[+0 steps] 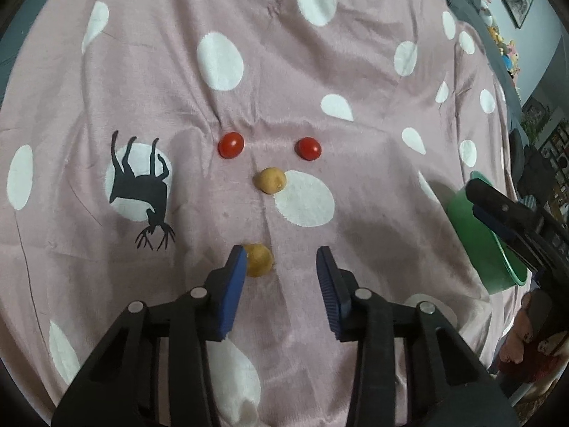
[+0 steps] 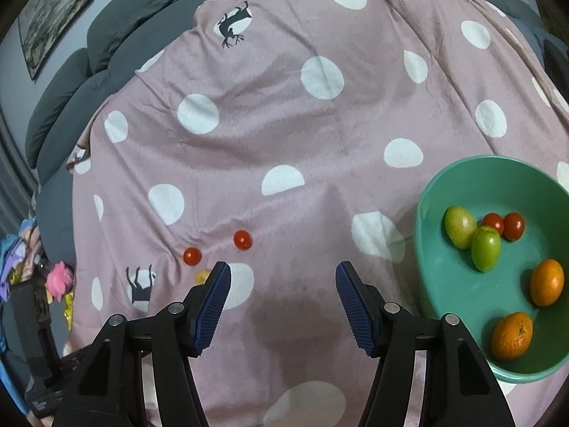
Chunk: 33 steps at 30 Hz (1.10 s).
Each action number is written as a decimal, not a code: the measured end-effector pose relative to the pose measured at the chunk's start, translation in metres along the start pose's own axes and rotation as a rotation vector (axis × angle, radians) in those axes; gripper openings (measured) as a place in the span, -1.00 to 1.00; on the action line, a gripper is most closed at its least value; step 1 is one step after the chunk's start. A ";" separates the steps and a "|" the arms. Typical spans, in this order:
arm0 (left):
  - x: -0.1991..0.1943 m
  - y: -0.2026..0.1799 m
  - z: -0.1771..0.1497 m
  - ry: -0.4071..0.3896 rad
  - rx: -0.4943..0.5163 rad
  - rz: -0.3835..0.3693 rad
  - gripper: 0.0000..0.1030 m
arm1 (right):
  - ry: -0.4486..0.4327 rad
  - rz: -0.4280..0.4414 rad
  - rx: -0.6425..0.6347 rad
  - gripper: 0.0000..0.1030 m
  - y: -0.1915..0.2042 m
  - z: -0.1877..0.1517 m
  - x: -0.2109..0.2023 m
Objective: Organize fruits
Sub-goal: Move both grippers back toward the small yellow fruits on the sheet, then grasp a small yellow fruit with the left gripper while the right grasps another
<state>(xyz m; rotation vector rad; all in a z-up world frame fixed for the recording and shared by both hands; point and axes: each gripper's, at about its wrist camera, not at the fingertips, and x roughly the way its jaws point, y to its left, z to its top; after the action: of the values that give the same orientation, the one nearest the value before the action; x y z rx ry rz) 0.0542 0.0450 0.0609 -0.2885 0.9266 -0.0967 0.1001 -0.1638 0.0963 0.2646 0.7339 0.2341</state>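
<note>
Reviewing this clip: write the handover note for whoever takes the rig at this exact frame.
Left gripper: open, low over the cloth, near yellow-brown fruit beside its left finger.
Right gripper: open, empty, next to the green bowl.
Done: bowl holds two green fruits, two cherry tomatoes, two oranges.
Left: two cherry tomatoes and two yellow-brown fruits, far one, on the cloth.

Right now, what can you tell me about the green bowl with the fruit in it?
The green bowl is wide, smooth and teal-green, and looks like plastic. It sits upright on the pink spotted blanket, to the right of the open right gripper, which is not touching it. Inside lie two red cherry tomatoes, two yellow-green fruits leaning together, and two oranges. In the left wrist view only its outer wall and rim show, partly hidden by the right gripper.
</note>
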 end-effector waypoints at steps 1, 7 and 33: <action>0.002 0.001 0.001 0.009 -0.002 -0.001 -0.24 | 0.004 -0.001 0.000 0.24 0.001 -0.001 0.001; 0.025 0.001 0.011 0.087 0.043 0.063 -0.25 | 0.029 -0.004 -0.025 0.24 0.011 -0.003 0.007; -0.027 0.045 0.011 -0.066 -0.100 0.073 -0.47 | 0.392 0.074 -0.187 -0.04 0.106 -0.012 0.164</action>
<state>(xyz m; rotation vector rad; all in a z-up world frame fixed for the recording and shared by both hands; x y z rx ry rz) 0.0445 0.0956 0.0752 -0.3480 0.8763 0.0264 0.1976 -0.0130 0.0184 0.0663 1.0833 0.4294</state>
